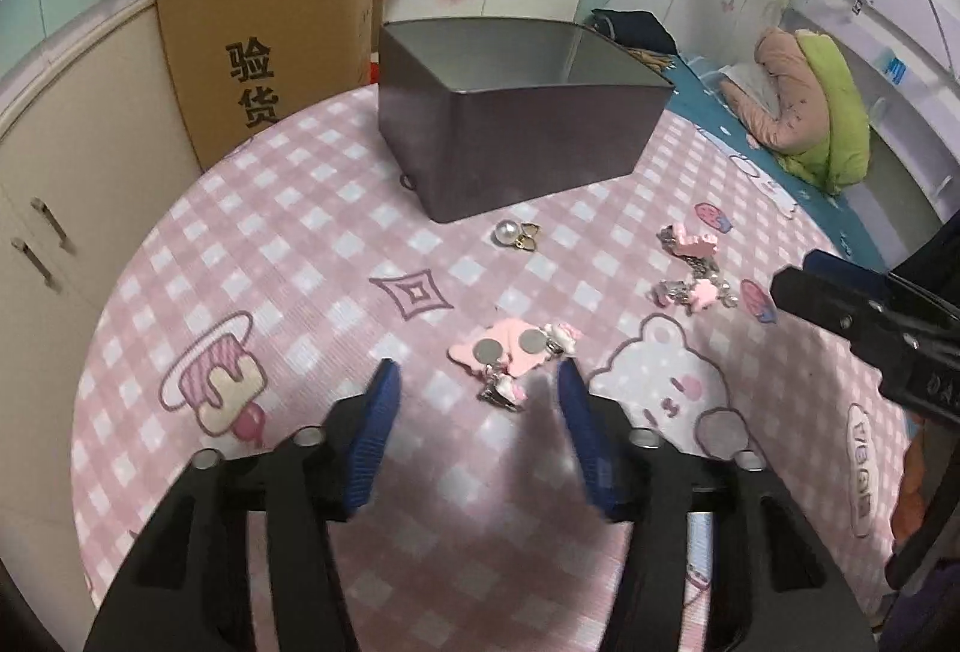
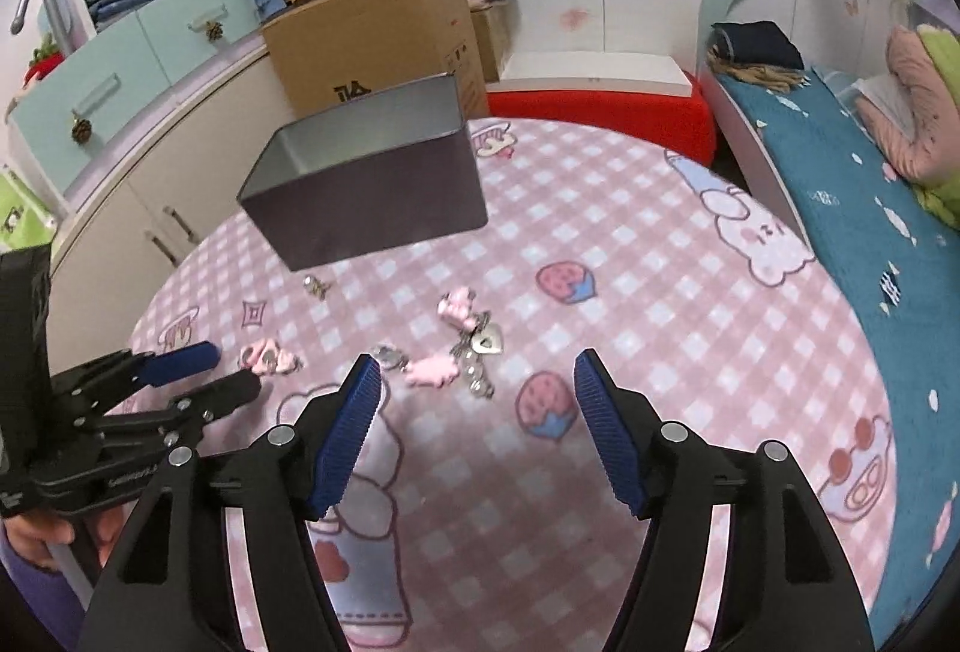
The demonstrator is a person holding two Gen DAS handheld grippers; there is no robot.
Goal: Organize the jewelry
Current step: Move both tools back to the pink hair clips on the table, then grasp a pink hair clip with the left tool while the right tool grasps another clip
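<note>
Your jewelry is all out on the pink checked worktop [image 1: 288,244]: the pink clip-on earrings on their pink card [image 1: 510,352], the pearl charm [image 1: 507,233], the pink-and-silver keychain tangle [image 2: 462,352]. The grey metal tin [image 1: 516,135] looks empty, though its floor is partly hidden. Your left tool [image 1: 477,376] stands partly open, straddling the earrings without gripping; your right tool [image 2: 477,373] gapes wide, empty. Everything remains to do.

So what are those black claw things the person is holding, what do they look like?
Two matching hand-held tools. The left gripper and right gripper are black plastic frames with cut-out slots and silver round bolt heads. Their jaws end in ribbed blue pads. Pale lettering runs along the body, too small to read. A purple sleeve shows at the left hand.
</note>
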